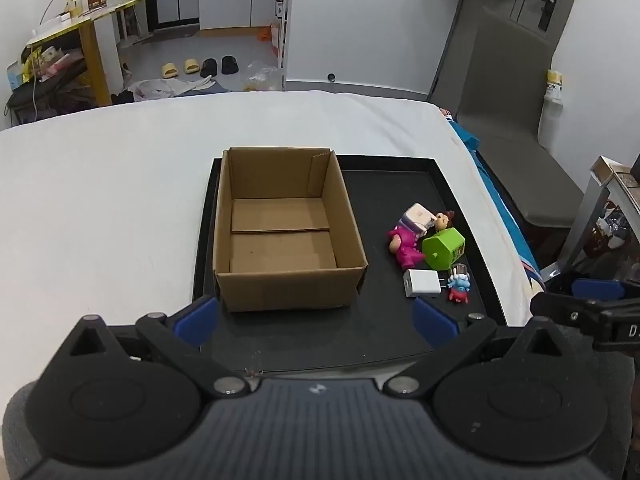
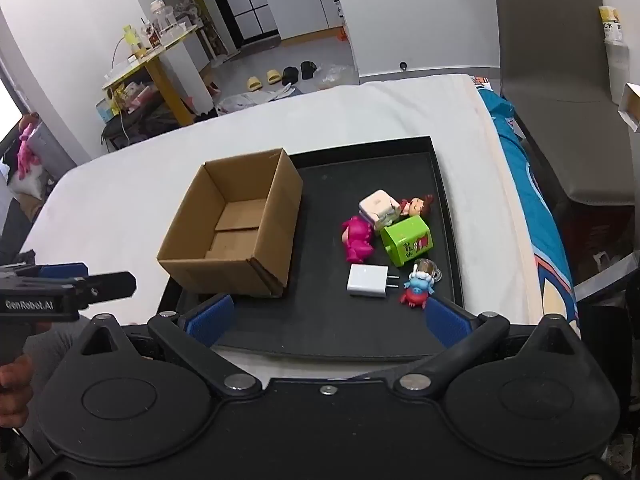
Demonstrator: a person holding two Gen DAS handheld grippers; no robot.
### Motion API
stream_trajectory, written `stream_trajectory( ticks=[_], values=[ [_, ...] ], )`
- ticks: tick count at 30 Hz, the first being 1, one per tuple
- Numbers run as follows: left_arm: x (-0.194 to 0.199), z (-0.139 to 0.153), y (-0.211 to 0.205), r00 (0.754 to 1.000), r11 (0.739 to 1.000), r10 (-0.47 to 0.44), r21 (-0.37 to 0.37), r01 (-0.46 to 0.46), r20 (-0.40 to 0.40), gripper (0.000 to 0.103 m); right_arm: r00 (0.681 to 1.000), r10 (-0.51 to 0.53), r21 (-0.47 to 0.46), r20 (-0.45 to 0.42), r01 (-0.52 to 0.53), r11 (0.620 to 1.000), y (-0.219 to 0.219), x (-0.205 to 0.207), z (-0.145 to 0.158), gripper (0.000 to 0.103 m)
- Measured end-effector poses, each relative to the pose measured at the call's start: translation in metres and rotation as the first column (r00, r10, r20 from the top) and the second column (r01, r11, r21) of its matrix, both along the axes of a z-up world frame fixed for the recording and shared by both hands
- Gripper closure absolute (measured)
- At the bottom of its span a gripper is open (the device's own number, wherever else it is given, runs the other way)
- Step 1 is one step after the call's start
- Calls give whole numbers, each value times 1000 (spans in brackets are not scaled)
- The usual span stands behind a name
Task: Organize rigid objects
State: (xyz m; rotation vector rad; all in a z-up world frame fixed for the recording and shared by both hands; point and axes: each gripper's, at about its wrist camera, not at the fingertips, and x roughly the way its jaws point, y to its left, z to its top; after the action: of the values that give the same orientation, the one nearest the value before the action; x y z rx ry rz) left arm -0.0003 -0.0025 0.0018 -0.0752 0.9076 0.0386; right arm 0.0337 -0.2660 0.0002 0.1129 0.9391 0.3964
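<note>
An empty open cardboard box (image 1: 284,232) (image 2: 236,232) stands on the left part of a black tray (image 1: 384,332) (image 2: 340,336). To its right lie a pink figure (image 1: 404,246) (image 2: 357,240), a green cube (image 1: 444,248) (image 2: 408,242), a white charger (image 1: 422,283) (image 2: 368,281), a pale square block (image 1: 416,216) (image 2: 378,205), a brown-haired doll (image 1: 443,220) (image 2: 418,205) and a small blue-and-red figure (image 1: 458,285) (image 2: 417,289). My left gripper (image 1: 316,320) hangs open above the tray's near edge, in front of the box. My right gripper (image 2: 328,320) is open too, near the white charger, holding nothing.
The tray rests on a white cloth-covered table (image 1: 100,200) (image 2: 120,200). A grey chair (image 1: 516,128) (image 2: 560,80) stands at the right. The other gripper shows at each view's edge (image 1: 592,312) (image 2: 60,292). A yellow side table (image 1: 80,28) and slippers (image 1: 180,68) lie beyond.
</note>
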Motion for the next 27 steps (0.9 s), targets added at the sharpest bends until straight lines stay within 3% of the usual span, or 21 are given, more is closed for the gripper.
stream_trajectory(
  ticks=[4,11,27],
  values=[
    [-11,0,-3,1000,1000,5,-16,-5,25,0,999,-2,-18,49,3,1000,3,-10,0,0],
    [-6,4,5,1000,999,4,-47,-5,-15,0,1000,-6,-14,-5,6,1000,0,-3,3,0],
    [-7,5,4,1000,998,-5,-56,4,-13,0,1000,-17,-23,-5,17,1000,-3,-4,2,0]
  ],
)
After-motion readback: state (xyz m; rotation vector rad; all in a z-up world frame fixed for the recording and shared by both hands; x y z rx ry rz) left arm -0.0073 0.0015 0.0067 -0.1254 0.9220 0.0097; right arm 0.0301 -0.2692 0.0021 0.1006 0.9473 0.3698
